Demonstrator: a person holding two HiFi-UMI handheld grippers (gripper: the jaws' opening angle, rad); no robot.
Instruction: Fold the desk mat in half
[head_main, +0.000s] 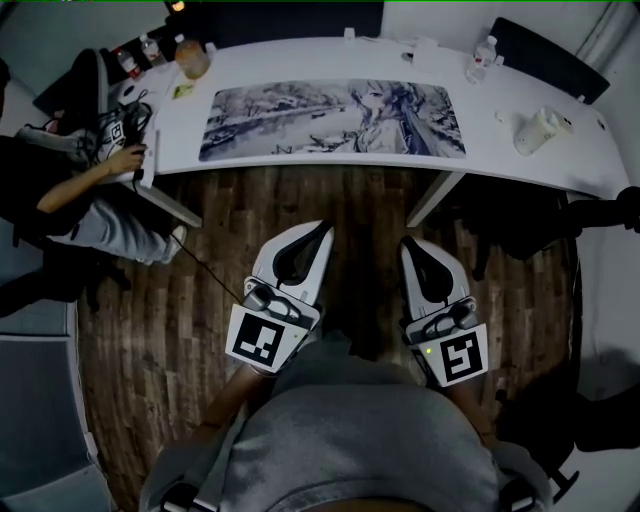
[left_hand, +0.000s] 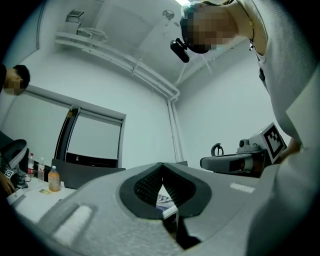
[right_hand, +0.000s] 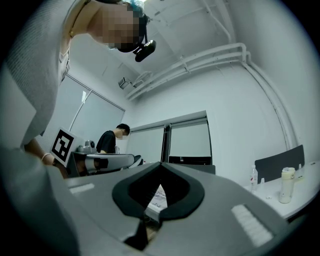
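Note:
The desk mat (head_main: 335, 120), a long printed sheet with a grey-blue picture, lies flat and unfolded on the white table (head_main: 500, 155). Both grippers hang over the wooden floor, well short of the table's front edge. My left gripper (head_main: 322, 232) is shut with nothing in it. My right gripper (head_main: 407, 246) is shut and empty too. In the left gripper view the closed jaws of my left gripper (left_hand: 161, 167) frame a sliver of the desk mat (left_hand: 166, 199). The right gripper view shows my right gripper (right_hand: 160, 167) shut, with a strip of the desk mat (right_hand: 158, 196) behind its jaws.
On the table stand a white jug (head_main: 540, 130) at the right, a clear bottle (head_main: 482, 55) at the back right and an orange bottle (head_main: 191, 58) at the back left. A seated person (head_main: 90, 190) works at the table's left end. Black chairs (head_main: 540, 50) flank it.

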